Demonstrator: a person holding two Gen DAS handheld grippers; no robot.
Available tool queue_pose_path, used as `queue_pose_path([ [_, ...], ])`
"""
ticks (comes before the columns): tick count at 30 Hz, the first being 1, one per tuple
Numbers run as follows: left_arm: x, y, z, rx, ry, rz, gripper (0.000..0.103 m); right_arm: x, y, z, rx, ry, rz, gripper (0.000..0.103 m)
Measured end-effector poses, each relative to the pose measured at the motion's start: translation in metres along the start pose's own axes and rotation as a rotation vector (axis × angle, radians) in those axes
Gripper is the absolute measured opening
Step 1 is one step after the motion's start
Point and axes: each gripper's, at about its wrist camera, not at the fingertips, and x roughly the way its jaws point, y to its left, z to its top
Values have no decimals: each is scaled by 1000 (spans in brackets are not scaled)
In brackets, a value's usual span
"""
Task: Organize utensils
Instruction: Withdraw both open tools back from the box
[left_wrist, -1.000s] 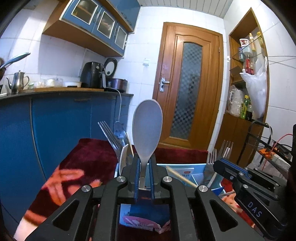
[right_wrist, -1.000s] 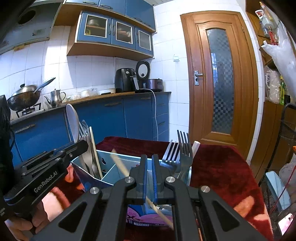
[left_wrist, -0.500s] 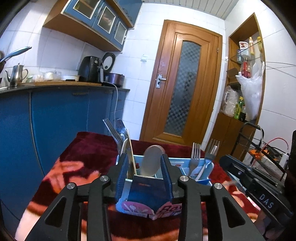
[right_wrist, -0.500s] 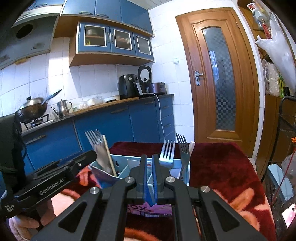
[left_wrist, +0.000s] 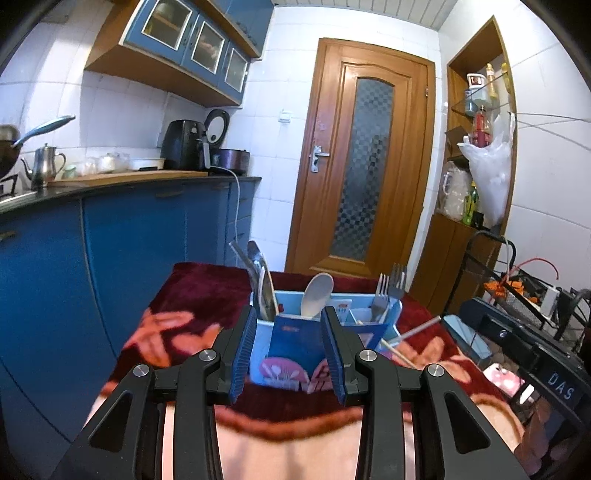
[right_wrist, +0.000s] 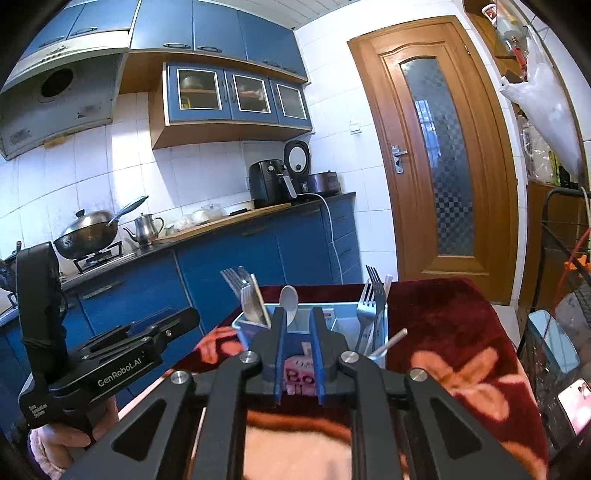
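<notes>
A light blue utensil box (left_wrist: 291, 339) stands on the red cloth ahead of both grippers. A pale spoon (left_wrist: 317, 295) stands in its middle compartment. Forks (left_wrist: 388, 291) fill the right compartment, and mixed cutlery (left_wrist: 260, 284) fills the left. A chopstick (right_wrist: 388, 341) leans out of the front right corner. My left gripper (left_wrist: 289, 321) is open and empty, short of the box. On my right gripper (right_wrist: 298, 325) the jaws are opening by a narrow gap, with nothing between them. A hand (right_wrist: 62, 439) holds the left gripper's body (right_wrist: 122, 354).
The box sits on a table covered by a dark red patterned cloth (left_wrist: 192, 325). Blue kitchen cabinets (left_wrist: 110, 258) run along the left, and a wooden door (left_wrist: 365, 177) is behind. A wire rack (left_wrist: 535, 295) and a phone (right_wrist: 576, 402) sit at the right.
My left gripper let go of the spoon, which now stands in the box, and opened. The right gripper released the chopstick and its jaws parted. Both grippers drew back from the box.
</notes>
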Motion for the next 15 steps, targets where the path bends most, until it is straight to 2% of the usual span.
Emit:
queue_pose_path([
  [5,-22,0,-10,6,17,12,38,-23,6,-9,13,-2,0,28],
  [9,-36,1,-21,3,15,11,48,-36,10,-23,2,-3,-13,37],
  [11,-40,0,-29,10,25,18,52,-40,10,-31,-2,2,-17,46],
  [15,-41,-2,-44,29,36,31,68,-43,10,-46,-2,8,-26,58],
])
